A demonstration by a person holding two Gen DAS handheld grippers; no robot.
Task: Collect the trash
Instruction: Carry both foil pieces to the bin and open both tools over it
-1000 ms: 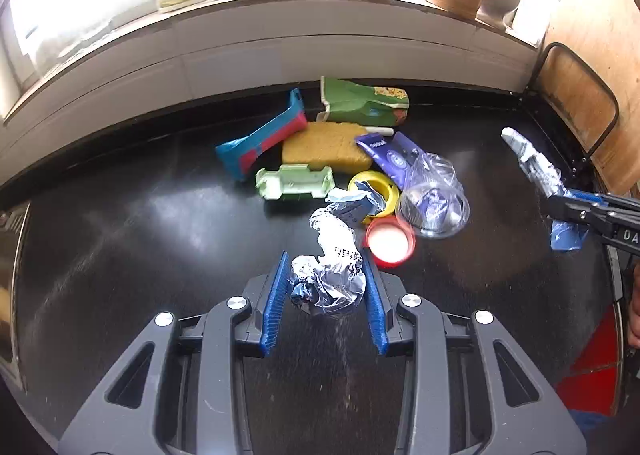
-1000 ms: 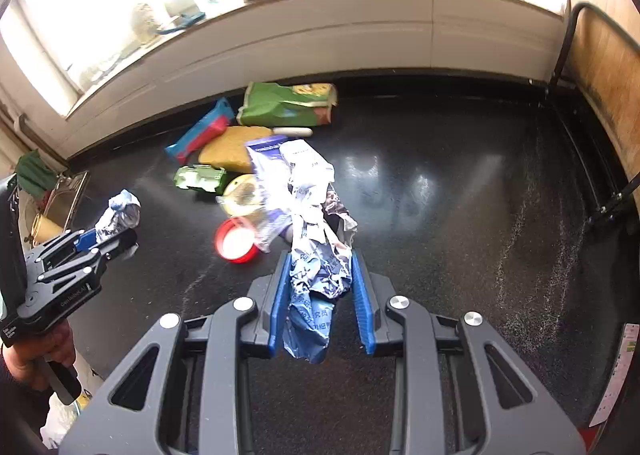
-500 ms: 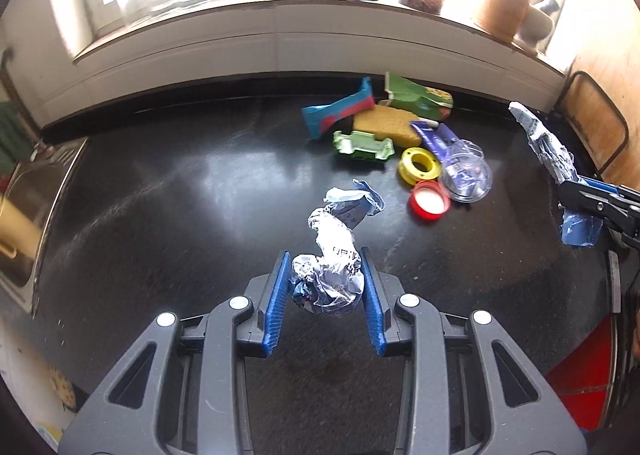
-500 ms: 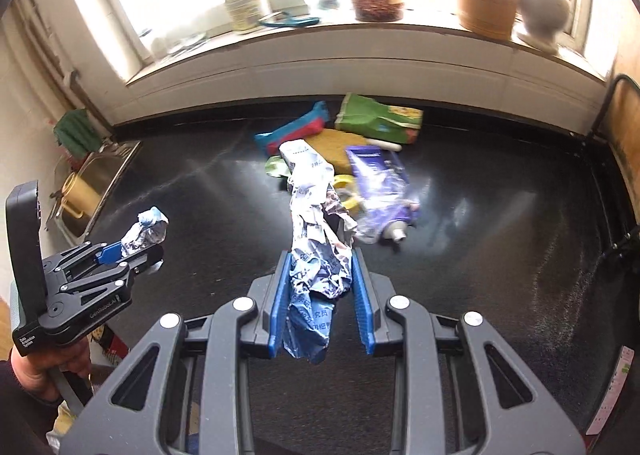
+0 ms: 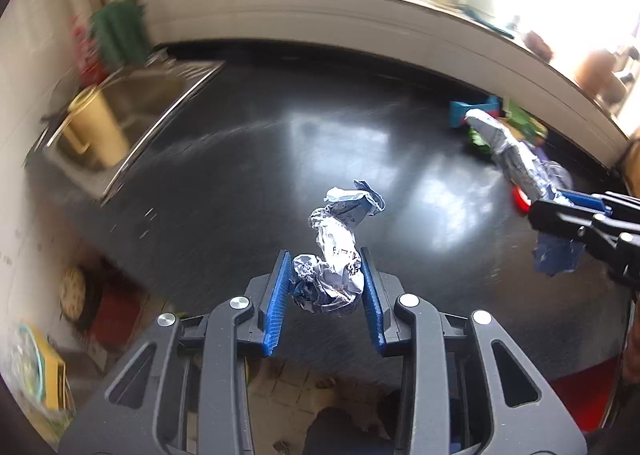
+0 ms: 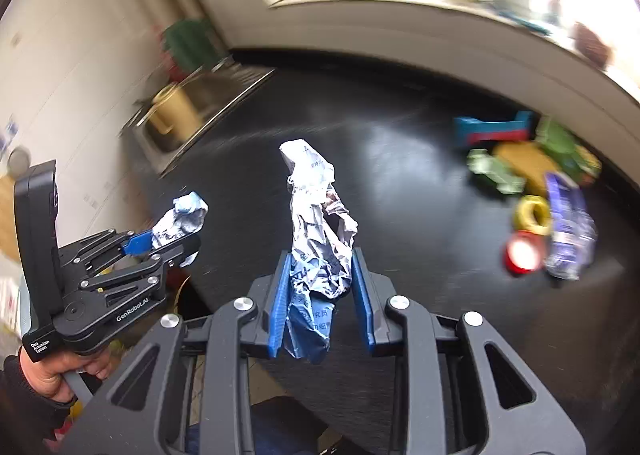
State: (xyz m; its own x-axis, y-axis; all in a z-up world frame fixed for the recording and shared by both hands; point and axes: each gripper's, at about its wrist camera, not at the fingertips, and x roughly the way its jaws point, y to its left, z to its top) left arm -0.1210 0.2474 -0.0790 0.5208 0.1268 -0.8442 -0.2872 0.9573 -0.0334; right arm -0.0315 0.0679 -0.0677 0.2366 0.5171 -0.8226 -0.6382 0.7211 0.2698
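My left gripper [image 5: 325, 285] is shut on a crumpled silver-and-blue foil wrapper [image 5: 334, 255] and holds it in the air over the near edge of the black counter [image 5: 280, 159]. It also shows in the right wrist view [image 6: 168, 241]. My right gripper [image 6: 320, 279] is shut on a longer crumpled foil wrapper [image 6: 316, 223] that sticks up between the blue pads; it also shows in the left wrist view [image 5: 516, 159]. More trash lies at the counter's far right: a yellow tape roll [image 6: 534, 213], a red lid [image 6: 522, 253], a purple pouch [image 6: 568, 223].
A steel sink [image 5: 132, 111] with a yellow pot [image 5: 90, 127] sits at the counter's left end. A green cloth [image 6: 188, 43] hangs behind it. A yellow sponge [image 6: 524, 161], green packets and a blue-red wrapper [image 6: 492, 129] lie by the back wall. Floor and clutter show below the counter edge.
Both grippers have swung left and pulled back toward the counter's near edge, each still holding its wrapper. The trash pile has slid to the right; the sink has come into view.
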